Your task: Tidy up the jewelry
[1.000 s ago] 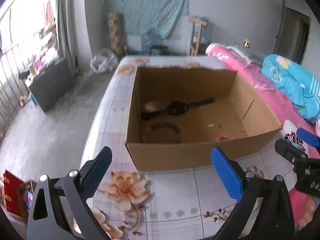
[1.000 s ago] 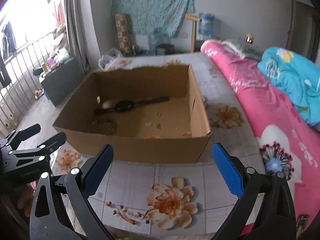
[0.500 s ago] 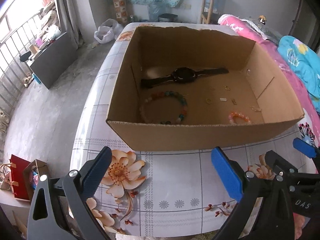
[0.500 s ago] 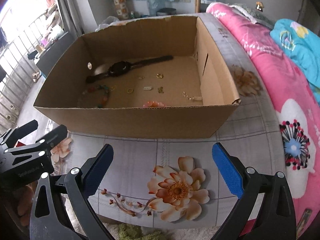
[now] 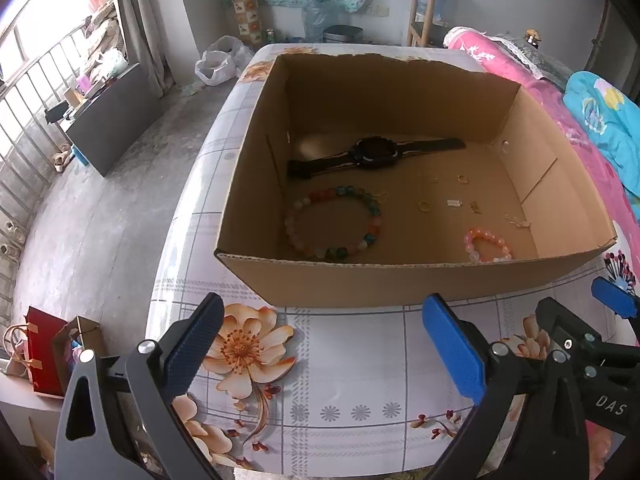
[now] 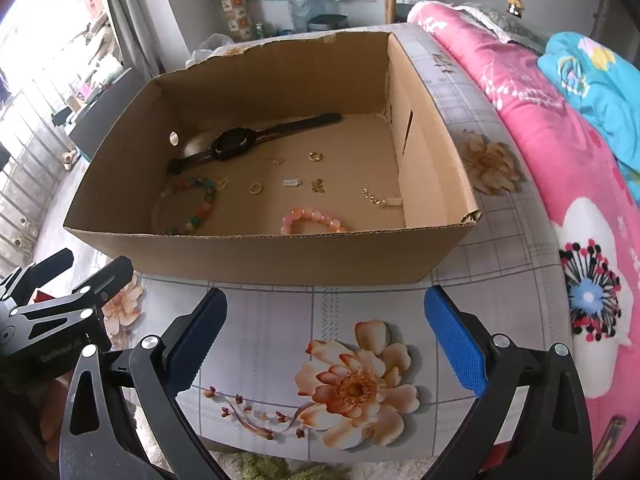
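An open cardboard box stands on a floral tablecloth. Inside lie a black watch, a multicoloured bead bracelet, a pink bead bracelet, and several small gold rings, earrings and a chain. My left gripper hovers open above the table in front of the box, holding nothing. Beside it my right gripper is also open with nothing between its fingers. Each gripper shows at the edge of the other's view.
The table with its flower-print cloth drops off at the left to a concrete floor. A pink bedcover with a blue quilt lies to the right. Gift bags stand on the floor at the left.
Both grippers have risen and tilted down, so the inside of the box and the jewellery on its floor now show fully. Both stayed open.
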A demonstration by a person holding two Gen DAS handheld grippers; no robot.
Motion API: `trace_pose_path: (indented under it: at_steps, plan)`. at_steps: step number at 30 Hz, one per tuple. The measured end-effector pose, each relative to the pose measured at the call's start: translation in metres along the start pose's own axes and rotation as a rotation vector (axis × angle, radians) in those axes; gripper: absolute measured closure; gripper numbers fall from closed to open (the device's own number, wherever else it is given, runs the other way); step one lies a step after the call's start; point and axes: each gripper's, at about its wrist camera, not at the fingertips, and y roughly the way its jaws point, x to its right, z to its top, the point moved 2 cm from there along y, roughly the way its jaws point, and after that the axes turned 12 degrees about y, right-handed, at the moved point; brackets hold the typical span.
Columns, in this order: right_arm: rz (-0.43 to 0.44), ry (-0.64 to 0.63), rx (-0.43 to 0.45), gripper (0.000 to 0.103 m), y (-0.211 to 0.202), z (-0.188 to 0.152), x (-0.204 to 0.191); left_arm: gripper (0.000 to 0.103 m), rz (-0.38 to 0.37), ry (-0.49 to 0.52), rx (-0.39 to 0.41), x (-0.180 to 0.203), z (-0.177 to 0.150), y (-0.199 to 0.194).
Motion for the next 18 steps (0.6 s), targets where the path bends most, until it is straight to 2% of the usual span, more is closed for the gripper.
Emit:
trace_pose_path:
  at_steps: [18]
  plan:
    - [0.000, 0.014, -0.008, 0.008, 0.0043, 0.0025, 0.0025, 0.006, -0.004, 0.014, -0.016, 0.0051, -0.0014, 0.0057]
